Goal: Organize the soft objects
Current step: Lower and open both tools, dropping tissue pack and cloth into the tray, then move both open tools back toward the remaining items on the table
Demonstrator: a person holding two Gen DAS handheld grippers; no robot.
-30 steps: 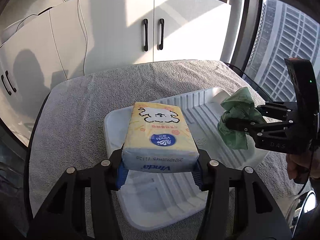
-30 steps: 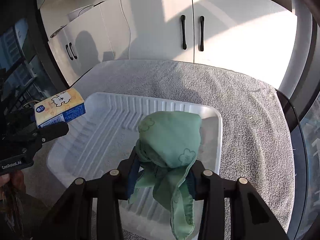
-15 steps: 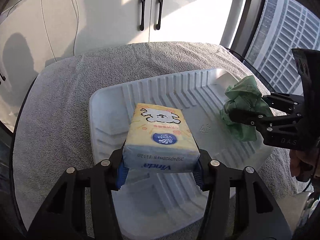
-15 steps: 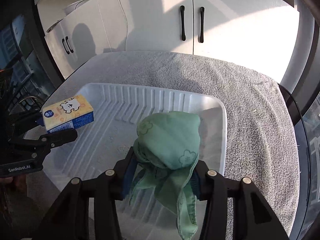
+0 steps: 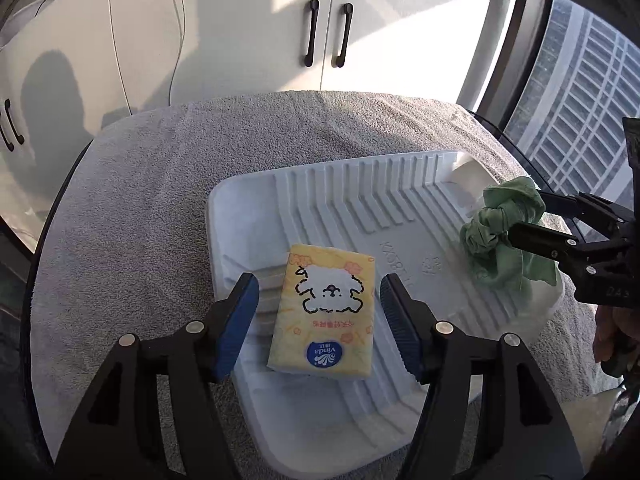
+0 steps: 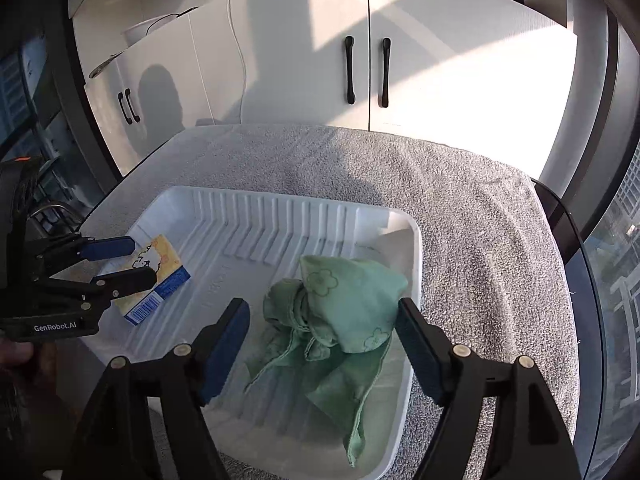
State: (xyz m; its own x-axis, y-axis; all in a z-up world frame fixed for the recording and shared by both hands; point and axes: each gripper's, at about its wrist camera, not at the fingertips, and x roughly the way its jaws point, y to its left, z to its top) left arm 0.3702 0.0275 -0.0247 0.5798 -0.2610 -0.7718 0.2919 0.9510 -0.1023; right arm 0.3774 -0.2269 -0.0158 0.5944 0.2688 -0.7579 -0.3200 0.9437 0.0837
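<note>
Both sets of jaws are released: the tissue pack (image 5: 326, 312) lies between the left gripper (image 5: 318, 316) jaws, the green cloth (image 6: 340, 312) between the right gripper (image 6: 322, 340) jaws, both in the tray (image 5: 360, 184).

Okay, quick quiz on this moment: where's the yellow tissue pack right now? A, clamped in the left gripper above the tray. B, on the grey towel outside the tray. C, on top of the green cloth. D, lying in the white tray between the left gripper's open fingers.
D: the tissue pack lies flat in the white tray, with the left gripper open and a gap showing on each side.
</note>
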